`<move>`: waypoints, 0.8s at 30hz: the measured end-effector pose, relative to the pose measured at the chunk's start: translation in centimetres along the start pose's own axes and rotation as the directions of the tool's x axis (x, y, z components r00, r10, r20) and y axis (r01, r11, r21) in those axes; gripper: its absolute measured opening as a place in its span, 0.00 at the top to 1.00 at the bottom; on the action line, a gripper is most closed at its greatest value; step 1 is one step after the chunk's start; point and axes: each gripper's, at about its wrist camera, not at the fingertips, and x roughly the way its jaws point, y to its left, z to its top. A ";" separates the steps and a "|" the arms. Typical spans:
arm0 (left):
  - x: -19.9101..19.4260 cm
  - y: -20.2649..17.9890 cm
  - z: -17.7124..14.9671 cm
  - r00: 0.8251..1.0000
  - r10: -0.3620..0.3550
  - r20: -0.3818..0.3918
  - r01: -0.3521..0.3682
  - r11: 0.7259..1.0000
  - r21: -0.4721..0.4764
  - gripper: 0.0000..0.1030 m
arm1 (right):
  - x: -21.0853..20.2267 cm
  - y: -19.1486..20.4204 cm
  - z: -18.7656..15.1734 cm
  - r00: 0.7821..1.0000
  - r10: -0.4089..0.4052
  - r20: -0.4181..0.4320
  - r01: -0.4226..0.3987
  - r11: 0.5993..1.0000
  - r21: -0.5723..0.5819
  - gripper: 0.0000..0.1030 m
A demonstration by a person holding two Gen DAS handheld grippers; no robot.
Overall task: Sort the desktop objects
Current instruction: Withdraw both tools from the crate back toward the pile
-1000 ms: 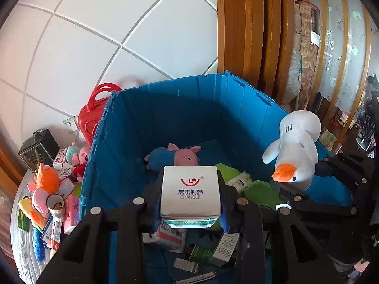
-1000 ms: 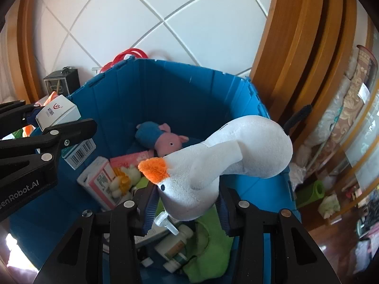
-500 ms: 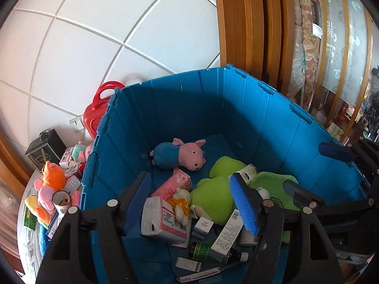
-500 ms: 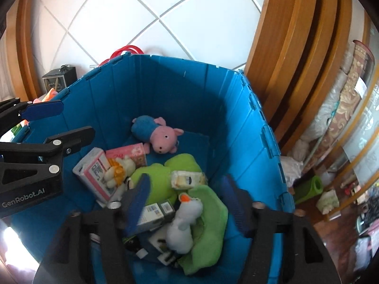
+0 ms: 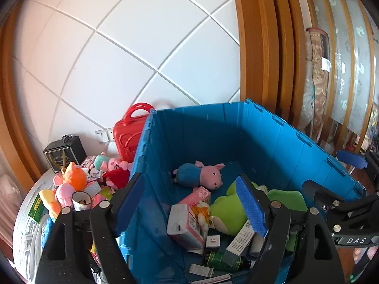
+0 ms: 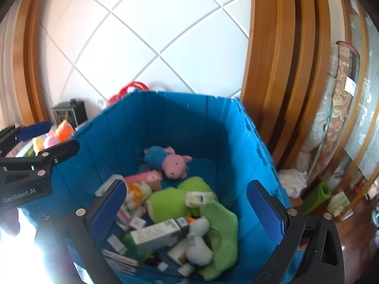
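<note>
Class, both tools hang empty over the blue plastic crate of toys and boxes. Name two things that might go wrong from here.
1. The left tool straddles the blue plastic crate wall, jaws opening; lowering may hit the rim.
2. The heap of plush toys beside the crate is crowded; grabbing one may drag its neighbours.

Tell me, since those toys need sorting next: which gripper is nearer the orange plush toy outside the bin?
Left. The left gripper straddles the bin wall beside the orange plush toy; the right gripper hangs over the bin's far side.
</note>
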 end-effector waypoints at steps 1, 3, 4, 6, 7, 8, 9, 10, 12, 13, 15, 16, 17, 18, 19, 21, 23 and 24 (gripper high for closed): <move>-0.6 0.6 -0.3 1.000 0.016 0.022 -0.016 1.000 -0.014 0.23 | -0.3 0.6 -0.1 1.000 0.012 0.027 -0.012 1.000 0.000 0.00; -1.6 2.0 -0.6 0.998 0.041 0.042 -0.040 0.999 -0.028 0.23 | -0.8 2.2 -0.3 0.997 0.048 0.066 -0.047 0.999 -0.008 0.00; -2.0 2.6 -0.8 0.997 0.055 0.048 -0.053 0.998 -0.035 0.22 | -1.0 3.0 -0.3 0.994 0.073 0.080 -0.073 0.997 -0.010 0.00; -2.7 4.1 -1.3 0.994 0.092 0.054 -0.089 0.995 -0.051 0.22 | -1.0 4.6 -0.4 0.985 0.140 0.096 -0.139 0.990 -0.024 0.00; -3.0 4.9 -1.6 0.992 0.111 0.055 -0.108 0.992 -0.061 0.22 | -0.9 5.6 -0.2 0.980 0.175 0.098 -0.172 0.984 -0.036 0.00; -3.2 5.8 -1.9 0.991 0.126 0.051 -0.122 0.990 -0.072 0.22 | -0.7 6.6 -0.1 0.974 0.203 0.099 -0.199 0.979 -0.049 0.00; -3.4 6.7 -2.2 0.989 0.138 0.043 -0.134 0.987 -0.085 0.22 | -0.6 7.5 0.0 0.970 0.223 0.098 -0.218 0.974 -0.061 0.00; -3.5 7.6 -2.5 0.988 0.151 0.031 -0.147 0.984 -0.099 0.22 | -0.4 8.6 0.2 0.966 0.241 0.094 -0.235 0.969 -0.076 0.00; -3.8 9.7 -3.1 0.986 0.166 0.011 -0.163 0.978 -0.131 0.22 | -0.2 10.6 0.4 0.957 0.275 0.087 -0.267 0.959 -0.098 0.00; -3.9 10.8 -3.5 0.985 0.172 0.001 -0.170 0.974 -0.148 0.22 | -0.2 11.5 0.5 0.953 0.291 0.085 -0.281 0.954 -0.107 0.00; -4.2 12.8 -4.3 0.983 0.185 -0.009 -0.184 0.967 -0.175 0.22 | -0.4 13.5 0.6 0.946 0.313 0.081 -0.302 0.945 -0.123 0.00; -4.3 13.8 -4.7 0.981 0.195 -0.011 -0.193 0.964 -0.183 0.22 | -0.5 14.5 0.6 0.944 0.321 0.082 -0.309 0.942 -0.132 0.00; -4.5 14.9 -5.2 0.979 0.205 -0.015 -0.204 0.960 -0.191 0.22 | -0.7 15.3 0.7 0.942 0.324 0.084 -0.311 0.940 -0.139 0.00; -4.6 16.0 -5.7 0.977 0.213 -0.019 -0.212 0.957 -0.197 0.22 | -0.9 16.3 0.8 0.941 0.328 0.086 -0.314 0.938 -0.146 0.00; -4.8 17.2 -6.2 0.976 0.217 -0.026 -0.218 0.955 -0.202 0.22 | -1.1 17.2 0.9 0.939 0.332 0.090 -0.316 0.936 -0.152 0.00; -5.0 19.6 -7.2 0.973 0.226 -0.038 -0.228 0.950 -0.211 0.22 | -1.5 19.1 1.0 0.936 0.336 0.102 -0.318 0.935 -0.158 0.00; -5.5 22.4 -8.2 0.971 0.235 -0.044 -0.238 0.944 -0.227 0.22 | -1.6 21.3 1.2 0.935 0.339 0.102 -0.321 0.934 -0.158 0.00; -5.5 23.8 -8.6 0.970 0.237 -0.048 -0.242 0.942 -0.233 0.22 | -1.7 22.5 1.4 0.935 0.339 0.103 -0.321 0.934 -0.156 0.00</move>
